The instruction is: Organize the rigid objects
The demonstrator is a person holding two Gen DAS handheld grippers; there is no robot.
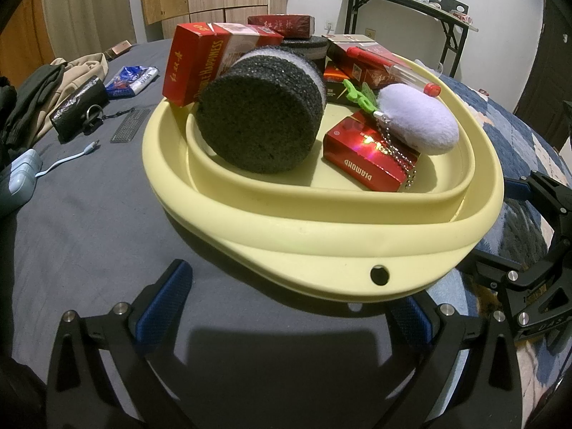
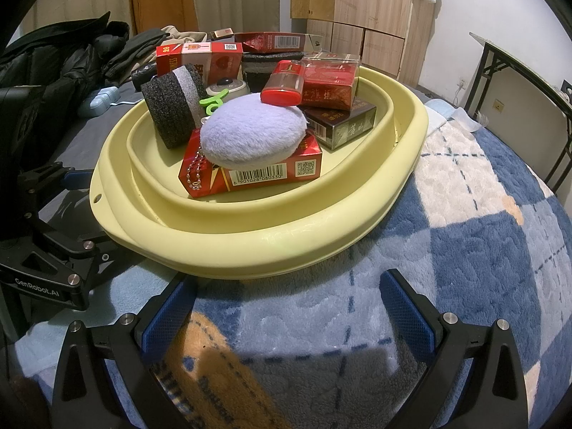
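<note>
Two claws under my control, both parked at the near rim of one pale yellow basin on a bed.

Largest first: the bed, grey sheet under my left claw, blue-and-white checked blanket under my right. Dark clothing is heaped at its far side.

Basin: shallow, double-walled, straddling the line where sheet meets blanket. It holds every item below.

Black foam cylinder with a white band, lying on its side at the left of the basin, flat end toward my left camera.

Lilac plush pad with a bead chain, resting on top of a red cigarette pack that lies flat on the basin floor.

Red Double Happiness carton, standing tilted against the far-left rim behind the cylinder.

More red packs and one dark brown pack, stacked at the right side.

Red-capped clear lighter, leaning across the plush pad and the red packs.

Green clip, just beside the plush pad.

Left claw: jaws spread wide, nothing held, fingertips flanking the basin's near rim. Right claw: jaws likewise wide apart and empty, left fingertip just under the rim, the right one over blanket.

Off the basin, on the sheet: a black pouch, a blue cable.
</note>
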